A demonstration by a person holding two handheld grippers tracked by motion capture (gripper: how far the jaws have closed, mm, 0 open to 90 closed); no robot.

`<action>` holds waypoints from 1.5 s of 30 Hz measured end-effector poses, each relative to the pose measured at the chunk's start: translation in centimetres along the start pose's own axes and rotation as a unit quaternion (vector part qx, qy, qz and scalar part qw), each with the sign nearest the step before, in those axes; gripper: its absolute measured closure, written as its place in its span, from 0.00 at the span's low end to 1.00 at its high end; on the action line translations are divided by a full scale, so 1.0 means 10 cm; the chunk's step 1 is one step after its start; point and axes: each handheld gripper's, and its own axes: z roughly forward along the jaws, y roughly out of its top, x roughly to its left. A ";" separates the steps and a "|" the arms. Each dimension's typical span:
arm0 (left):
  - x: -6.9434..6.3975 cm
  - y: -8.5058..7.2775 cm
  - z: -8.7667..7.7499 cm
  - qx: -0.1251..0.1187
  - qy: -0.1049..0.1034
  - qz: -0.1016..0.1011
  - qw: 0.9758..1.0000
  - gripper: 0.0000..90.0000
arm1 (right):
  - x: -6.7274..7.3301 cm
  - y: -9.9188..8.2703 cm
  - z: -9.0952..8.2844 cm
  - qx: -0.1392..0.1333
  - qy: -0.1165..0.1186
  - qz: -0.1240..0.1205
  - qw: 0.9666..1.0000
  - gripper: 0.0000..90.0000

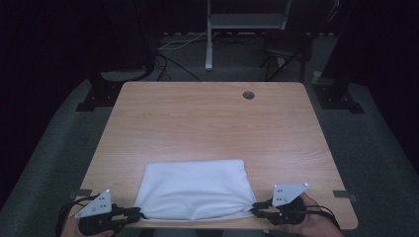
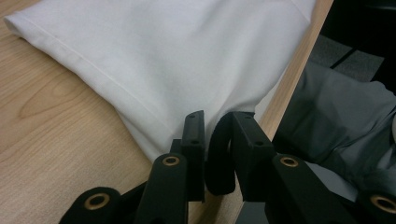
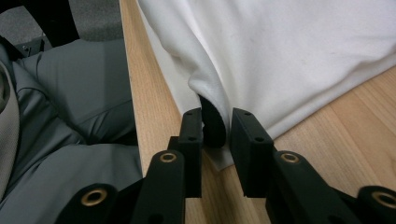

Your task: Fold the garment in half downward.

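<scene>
My left gripper (image 1: 137,214) sits at the near left corner of the table (image 1: 207,118), with my hand (image 1: 74,228) behind it at the near edge. Seen along its own jaws in the left gripper view, the left gripper (image 2: 214,122) has the cloth's corner running down into the narrow gap between the jaws. The jaws stand only slightly apart, and I cannot tell whether the pads press on the fabric there.

My right gripper (image 1: 254,207) is at the near right, level with the left one, its grey plate (image 1: 289,193) on top and my right hand (image 1: 309,224) wrapped around its body. In the right gripper view, the right gripper (image 3: 215,122) has a bunched fold of the cloth's other near corner dropping between its jaws, again with a small gap showing. Whether that fold is pinched I cannot tell either.

The cloth (image 1: 195,187) is white and folded into a rough rectangle. It lies flat on the near half of the table, between the two grippers, its near edge right at the table's near edge and drawn toward each gripper at the corners. The far half of the table is bare wood, with a round cable hole (image 1: 248,95) near the far right.

In both gripper views grey trousers (image 3: 70,140) show beyond the table's near edge.
</scene>
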 end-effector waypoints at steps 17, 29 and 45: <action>0.12 0.19 -0.30 -0.077 0.019 -0.045 0.996 0.39 | -0.14 0.08 -0.22 -0.048 -0.033 0.030 0.998 0.46; 0.71 0.57 0.01 -0.088 0.088 -0.099 0.987 0.24 | -0.60 0.43 -0.20 -0.083 -0.112 0.071 0.988 0.38; 1.11 0.66 0.62 -0.009 0.067 -0.102 0.992 0.38 | -1.15 0.62 0.47 -0.008 -0.095 0.097 0.991 0.51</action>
